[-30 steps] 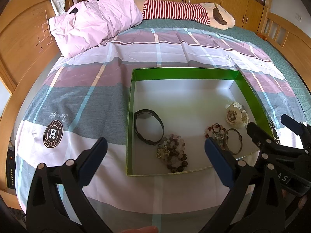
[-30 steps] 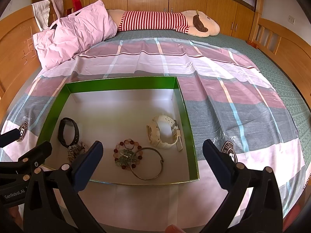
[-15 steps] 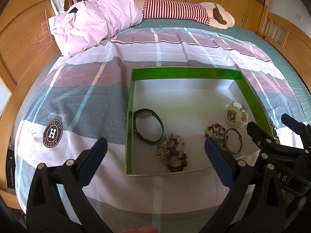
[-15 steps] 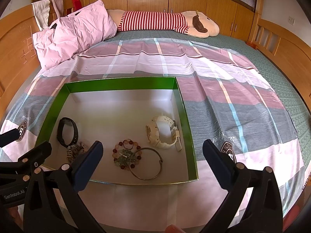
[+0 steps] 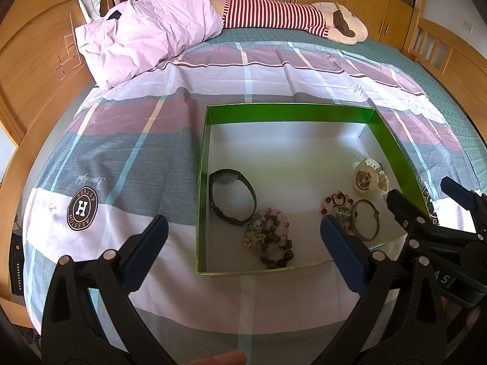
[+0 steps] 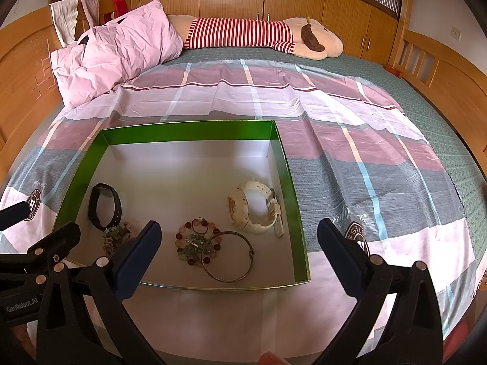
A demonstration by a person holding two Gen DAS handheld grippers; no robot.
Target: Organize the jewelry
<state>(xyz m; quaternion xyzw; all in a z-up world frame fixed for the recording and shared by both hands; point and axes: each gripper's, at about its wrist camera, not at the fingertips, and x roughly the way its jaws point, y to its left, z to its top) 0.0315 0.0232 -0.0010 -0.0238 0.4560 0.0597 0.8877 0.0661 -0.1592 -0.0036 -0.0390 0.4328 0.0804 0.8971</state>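
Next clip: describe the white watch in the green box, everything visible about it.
The white watch is chunky, cream-white, apparently plastic or resin. It lies on its side on the white floor of the green box, near the right wall, its strap closed into a loop with the buckle end pointing toward the box's near edge. The left wrist view shows its round, brownish dial. Nothing visibly touches it; the thin metal bangle lies apart, nearer the camera.

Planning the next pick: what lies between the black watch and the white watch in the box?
In the right wrist view, the red bead bracelet and the metal bangle lie between the black watch and the white watch, toward the near wall.
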